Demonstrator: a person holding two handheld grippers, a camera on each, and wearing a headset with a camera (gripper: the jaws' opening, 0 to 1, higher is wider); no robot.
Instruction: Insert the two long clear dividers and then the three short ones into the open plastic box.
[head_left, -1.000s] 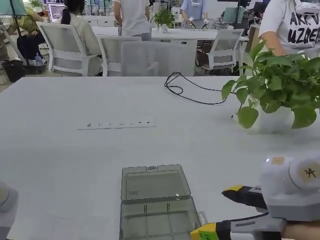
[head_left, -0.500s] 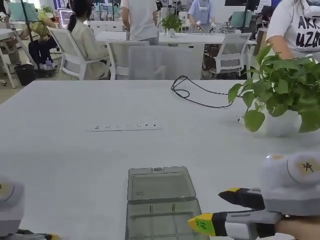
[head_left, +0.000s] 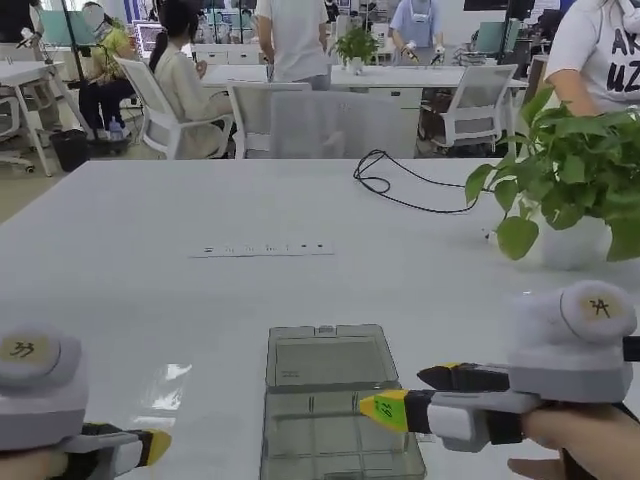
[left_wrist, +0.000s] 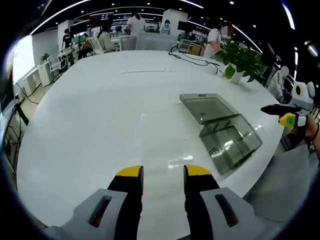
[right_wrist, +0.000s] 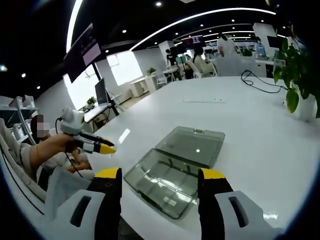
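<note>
Here the open plastic box (head_left: 338, 400) lies flat on the white tabletop (head_left: 150, 300), its lid folded back on the far side of its base. The right gripper (head_left: 403, 392) hovers just right of the box, its yellow-tipped fingers spread apart and empty; in the head view one tip overlaps the box's right edge. The left gripper (left_wrist: 163, 172) sits well left of the box, fingers likewise parted with nothing between them. Beyond the box lies a power strip (head_left: 265, 249), and farther right of the box a black cable (head_left: 400, 185) and a potted plant (head_left: 570, 190).
</note>
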